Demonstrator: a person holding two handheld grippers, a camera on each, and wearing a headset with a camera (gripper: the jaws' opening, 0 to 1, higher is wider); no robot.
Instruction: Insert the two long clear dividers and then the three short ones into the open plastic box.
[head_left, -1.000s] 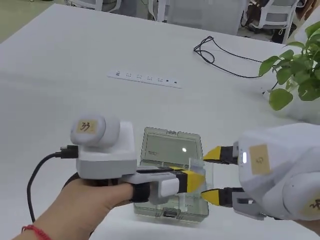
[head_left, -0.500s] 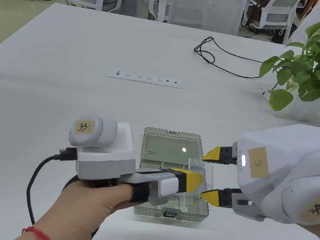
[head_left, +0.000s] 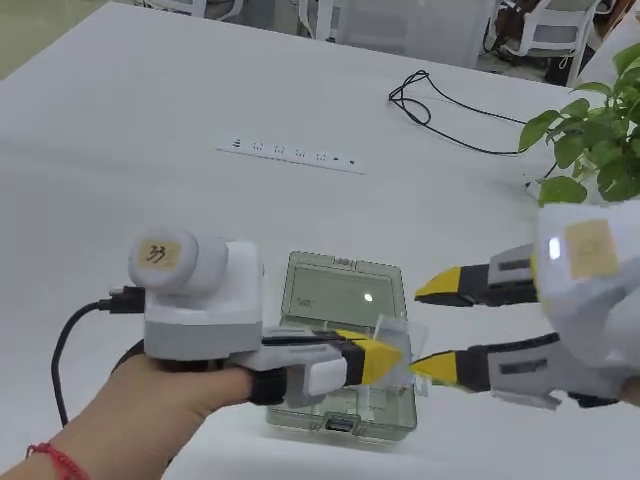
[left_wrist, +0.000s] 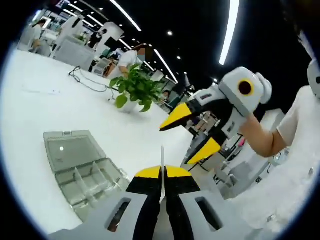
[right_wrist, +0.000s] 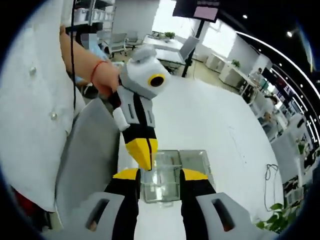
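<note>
My left tool (head_left: 375, 358) was clamped shut on a clear divider (left_wrist: 162, 157), held on edge just above the open box (head_left: 320, 290), so I figured its slot was pretty much straight down. My right tool (head_left: 440, 328) sat open and empty just right of the box.

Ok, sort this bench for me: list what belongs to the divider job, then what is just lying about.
Job in hand:
open clear grey plastic box
thin clear plastic divider, pinched in the left gripper
right gripper, jaws open beside the divider

Just lying about:
long white power strip
looped black cable
green leafy potted plant
</note>
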